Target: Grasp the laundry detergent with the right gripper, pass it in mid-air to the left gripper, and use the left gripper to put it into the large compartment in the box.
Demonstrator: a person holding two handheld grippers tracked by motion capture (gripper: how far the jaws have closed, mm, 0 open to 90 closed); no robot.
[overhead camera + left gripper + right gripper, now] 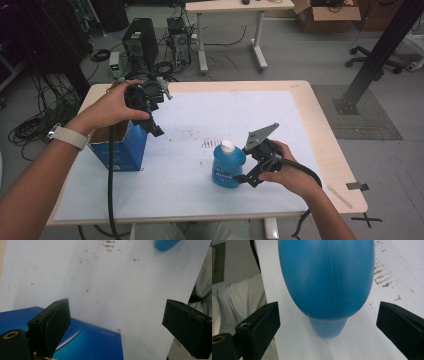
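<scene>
Just below the middle of the high view, a little right of center, stands the blue bottle point(228, 165), upright on the white sheet point(210, 115) that covers the table point(327, 145). My right gripper point(243, 176) sits at its right side, low on the body. In the right gripper view the bottle point(327, 277) takes up the upper middle of the frame, and my two black jaws stand wide apart at the lower corners, one on either side of it, neither touching; they hold nothing.

I judge it to be a smooth plastic bottle, fairly light unless full, with walls that may give a little under a squeeze. The rounded body looks slippery, and a mould seam runs down its middle. I would close on the widest part of the body, squarely across, so it cannot squirt out sideways or tip. It is bright blue with a white cap and a label with pale lettering that I cannot read.

In the left half of the high view, my left gripper point(152, 117) hangs over the open blue box point(120, 147), which stands near the sheet's left edge, well apart from the bottle. In the left gripper view its jaws are also spread wide and empty, with the box point(92, 340) along the bottom and the bottle's blue point(165, 244) at the top right.
</scene>
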